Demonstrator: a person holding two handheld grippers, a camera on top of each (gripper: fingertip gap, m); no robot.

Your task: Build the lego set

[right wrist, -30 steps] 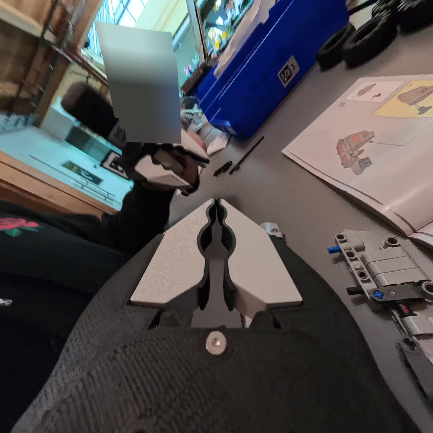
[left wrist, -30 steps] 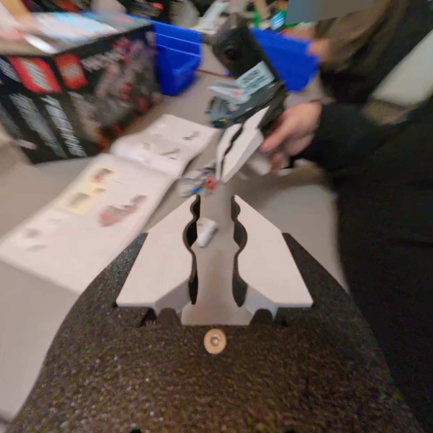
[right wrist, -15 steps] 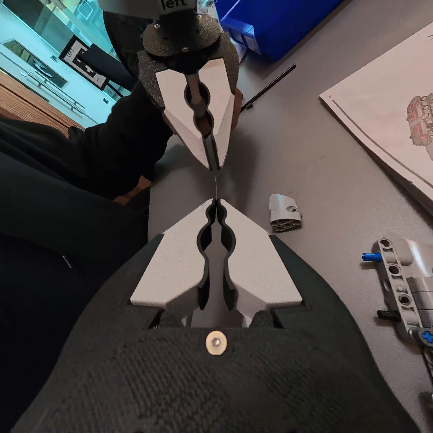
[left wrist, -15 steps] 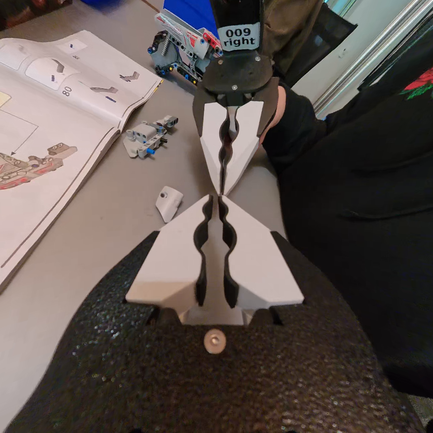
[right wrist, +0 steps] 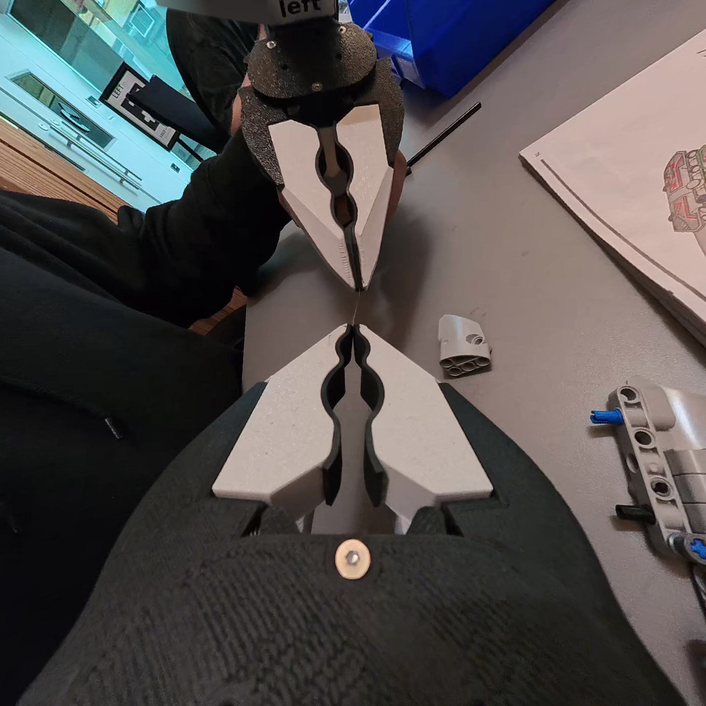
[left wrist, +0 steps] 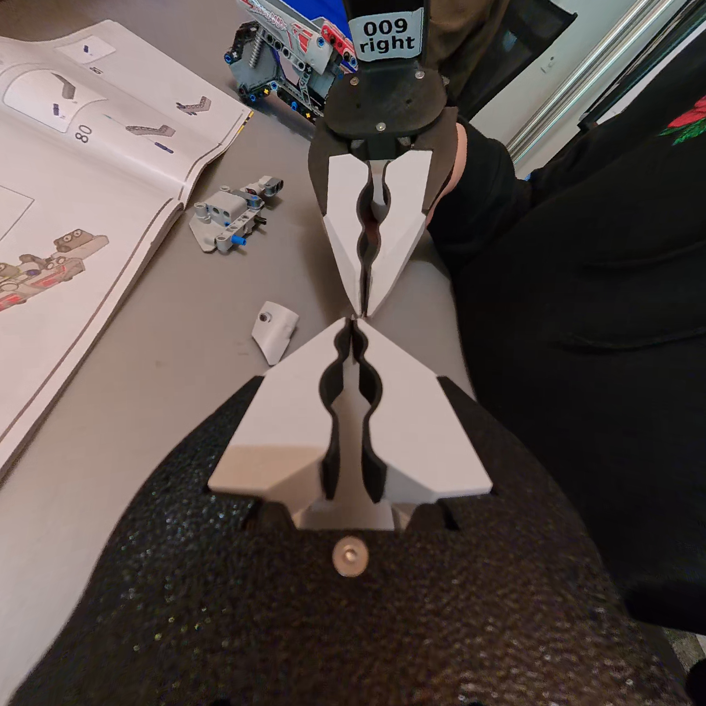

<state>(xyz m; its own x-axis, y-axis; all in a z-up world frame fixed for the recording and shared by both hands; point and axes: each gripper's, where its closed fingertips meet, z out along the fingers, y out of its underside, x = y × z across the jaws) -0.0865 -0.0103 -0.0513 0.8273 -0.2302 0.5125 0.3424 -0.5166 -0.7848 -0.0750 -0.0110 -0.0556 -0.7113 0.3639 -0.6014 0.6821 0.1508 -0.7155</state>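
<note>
Grey lego panel (left wrist: 276,331) lies just beside both closed, empty jaws — tips meeting.

Both wrist cameras face each other low over the grey table (left wrist: 153,401), sharing the loose grey piece (right wrist: 464,351).

A lettered label (left wrist: 387,36) tops the right hand-held gripper (left wrist: 362,311); the booklet (left wrist: 95,172) page carries a number.
</note>
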